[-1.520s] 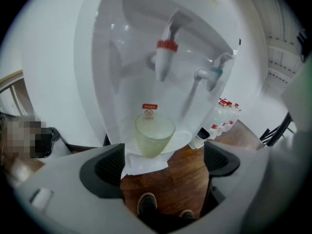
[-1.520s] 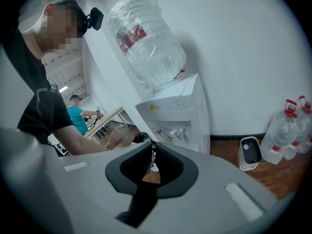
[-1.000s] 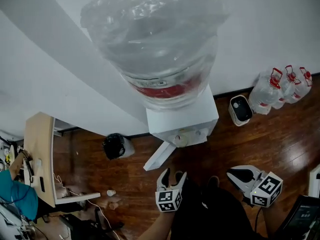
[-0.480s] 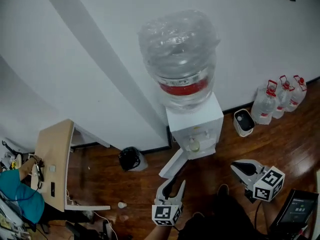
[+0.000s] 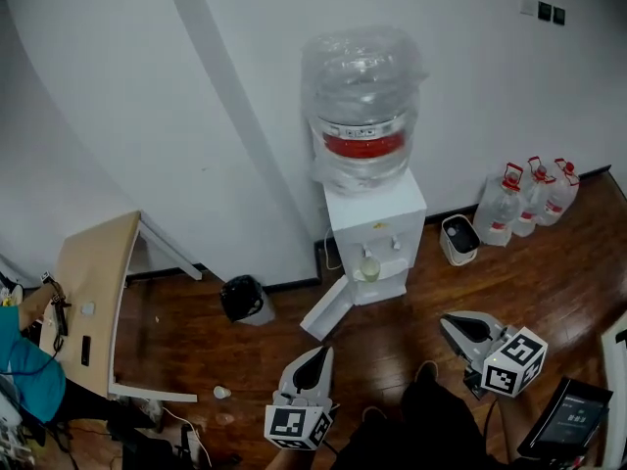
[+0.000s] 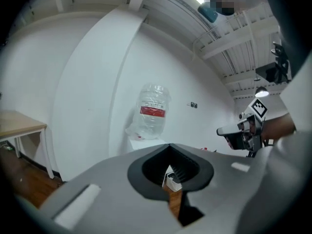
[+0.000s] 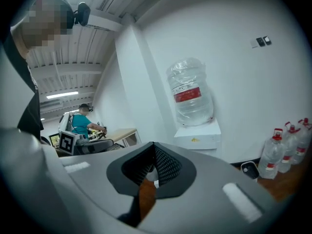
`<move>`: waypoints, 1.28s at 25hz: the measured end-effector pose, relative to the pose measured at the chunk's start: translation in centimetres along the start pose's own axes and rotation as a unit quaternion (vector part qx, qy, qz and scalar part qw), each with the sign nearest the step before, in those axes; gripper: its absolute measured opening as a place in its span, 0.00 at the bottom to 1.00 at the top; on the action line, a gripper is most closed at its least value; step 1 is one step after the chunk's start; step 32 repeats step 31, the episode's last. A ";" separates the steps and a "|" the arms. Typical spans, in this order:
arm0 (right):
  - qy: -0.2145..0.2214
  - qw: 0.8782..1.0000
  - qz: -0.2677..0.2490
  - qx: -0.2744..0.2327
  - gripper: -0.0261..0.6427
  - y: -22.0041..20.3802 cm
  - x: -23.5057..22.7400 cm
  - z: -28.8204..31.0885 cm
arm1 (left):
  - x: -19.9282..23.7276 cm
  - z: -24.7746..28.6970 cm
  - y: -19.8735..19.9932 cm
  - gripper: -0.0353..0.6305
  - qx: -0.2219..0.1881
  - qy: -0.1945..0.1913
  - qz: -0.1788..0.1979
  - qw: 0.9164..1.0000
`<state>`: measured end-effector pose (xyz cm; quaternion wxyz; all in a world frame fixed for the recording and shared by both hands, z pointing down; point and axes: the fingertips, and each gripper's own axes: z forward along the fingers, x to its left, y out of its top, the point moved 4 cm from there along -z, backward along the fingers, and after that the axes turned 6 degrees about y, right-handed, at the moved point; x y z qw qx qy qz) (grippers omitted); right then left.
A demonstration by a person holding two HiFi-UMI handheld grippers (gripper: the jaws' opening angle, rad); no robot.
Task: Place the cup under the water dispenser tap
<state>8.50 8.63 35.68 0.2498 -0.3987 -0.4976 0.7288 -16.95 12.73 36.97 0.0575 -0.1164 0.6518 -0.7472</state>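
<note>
We've backed away from the white water dispenser [image 5: 377,213], our left hand-held gripper [image 5: 315,353] has just closed its jaws on nothing, the right hand-held gripper [image 5: 449,323] is likewise shut and empty, and only the head view shows the small pale cup [image 5: 369,268] under the tap [image 5: 371,252], so placement looks done.

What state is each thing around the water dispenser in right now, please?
Left gripper, just closed, nothing between its fingers.
Right gripper, shut, empty.
Cup, upright in the recess of the water dispenser.
Water bottle, upside down on the dispenser.
Dispenser door, swung open.
</note>
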 end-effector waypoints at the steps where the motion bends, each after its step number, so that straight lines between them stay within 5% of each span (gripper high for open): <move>1: -0.005 1.000 -0.006 0.000 0.04 -0.1 0.4 -0.4 | -0.3 -0.3 0.3 0.24 0.002 -0.006 -0.007 1.000; 10: -0.007 1.000 -0.017 -0.003 0.04 1.6 -0.7 -3.2 | -4.4 0.8 3.5 0.27 -0.002 -0.015 -0.024 1.000; 15: -0.003 1.000 -0.022 -0.005 0.04 2.3 -1.9 -3.9 | -7.1 1.8 5.0 0.30 -0.013 -0.034 0.003 0.999; 32: 0.004 0.998 -0.056 -0.007 0.04 3.9 -2.5 -5.1 | -8.7 2.7 6.3 0.36 -0.024 -0.048 0.001 0.999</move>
